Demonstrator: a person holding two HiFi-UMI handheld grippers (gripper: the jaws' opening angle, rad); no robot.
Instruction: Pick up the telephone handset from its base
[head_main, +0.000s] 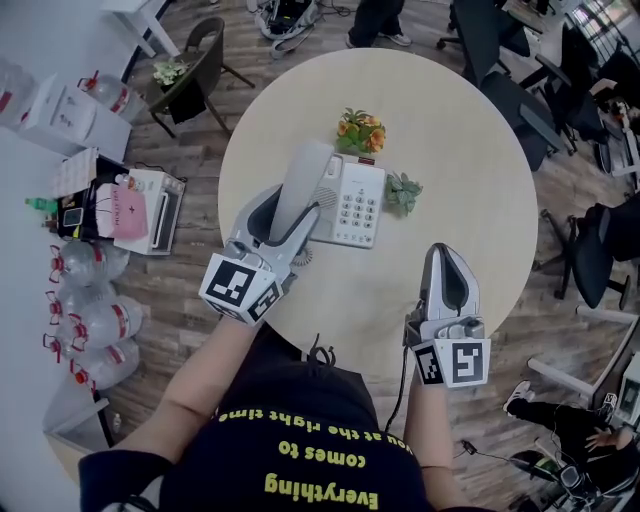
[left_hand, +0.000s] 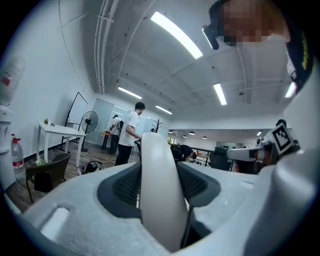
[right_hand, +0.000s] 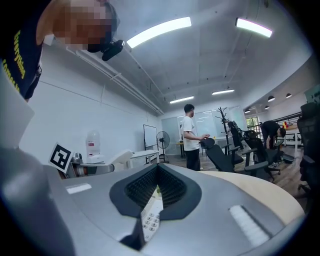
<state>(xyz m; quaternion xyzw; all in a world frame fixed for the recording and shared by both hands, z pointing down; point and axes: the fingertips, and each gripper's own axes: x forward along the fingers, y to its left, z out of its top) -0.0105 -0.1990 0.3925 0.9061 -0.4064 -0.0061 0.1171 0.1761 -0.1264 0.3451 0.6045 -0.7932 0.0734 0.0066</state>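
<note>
Handset (head_main: 305, 175): centre of the head view, over the left side of the telephone base (head_main: 355, 200); apparently lifted clear.
Left gripper (head_main: 293, 218): jaws partly spread, clamped on the handset's sides.
Long axis: in line with those jaws, pointing up-frame.
Right gripper (head_main: 447, 258): jaws closed together, empty, lower right, farther off.

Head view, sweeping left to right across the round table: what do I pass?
left tongs shut on the handset → telephone base → small green plant → right tongs, shut and empty
</note>
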